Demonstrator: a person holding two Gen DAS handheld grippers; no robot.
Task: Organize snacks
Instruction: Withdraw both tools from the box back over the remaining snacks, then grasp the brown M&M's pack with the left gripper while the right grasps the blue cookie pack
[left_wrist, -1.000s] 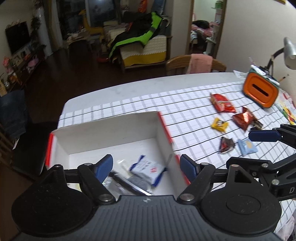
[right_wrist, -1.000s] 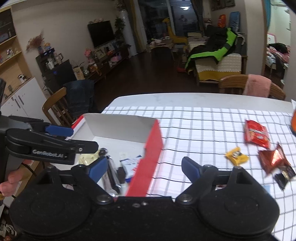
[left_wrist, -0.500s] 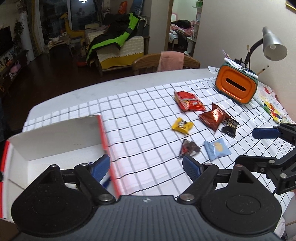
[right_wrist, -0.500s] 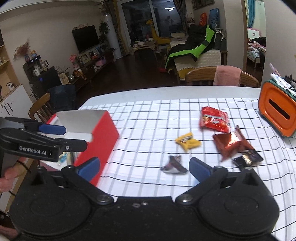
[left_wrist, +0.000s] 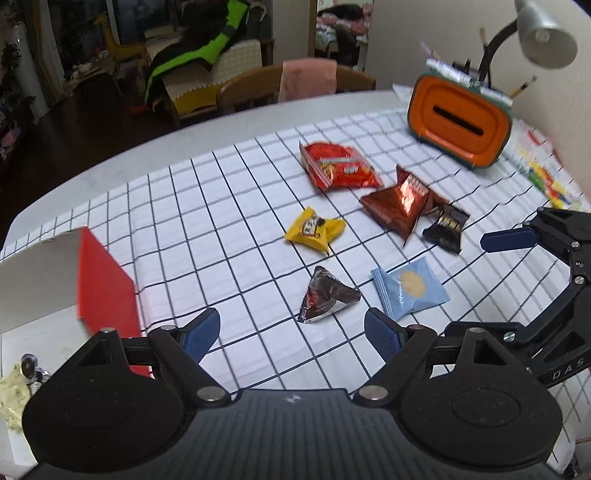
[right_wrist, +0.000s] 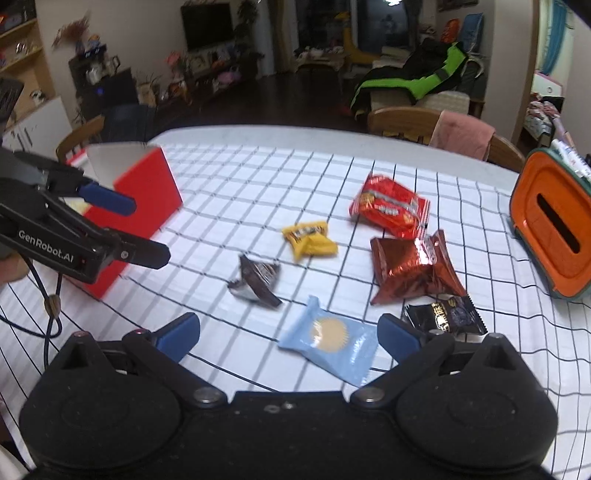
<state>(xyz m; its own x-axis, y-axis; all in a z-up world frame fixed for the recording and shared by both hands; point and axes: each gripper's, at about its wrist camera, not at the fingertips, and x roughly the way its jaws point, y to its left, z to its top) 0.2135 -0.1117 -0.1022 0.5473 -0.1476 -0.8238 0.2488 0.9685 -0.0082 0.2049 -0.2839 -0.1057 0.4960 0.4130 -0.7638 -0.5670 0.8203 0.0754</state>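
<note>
Both grippers hang spread and empty over the checked cloth, with the loose snacks ahead of them.

Between the fingers of my left gripper (left_wrist: 291, 330) I see the dark triangular packet (left_wrist: 325, 295) lying just in front, and beside it to the right the pale blue packet (left_wrist: 410, 291). My right gripper (right_wrist: 288, 334) hovers with that same blue packet (right_wrist: 332, 343) between its open fingers and a small black packet (right_wrist: 443, 317) just beyond the right fingertip. Farther out lie a yellow packet (right_wrist: 308, 240), a shiny brown bag (right_wrist: 410, 266) and a red bag (right_wrist: 389, 205), each apart from the others except the brown bag, which touches the black packet. On my left stands the red-sided box (left_wrist: 99, 280) with a few things inside; the orange case (left_wrist: 461, 122) stands upright at the far right.
</note>
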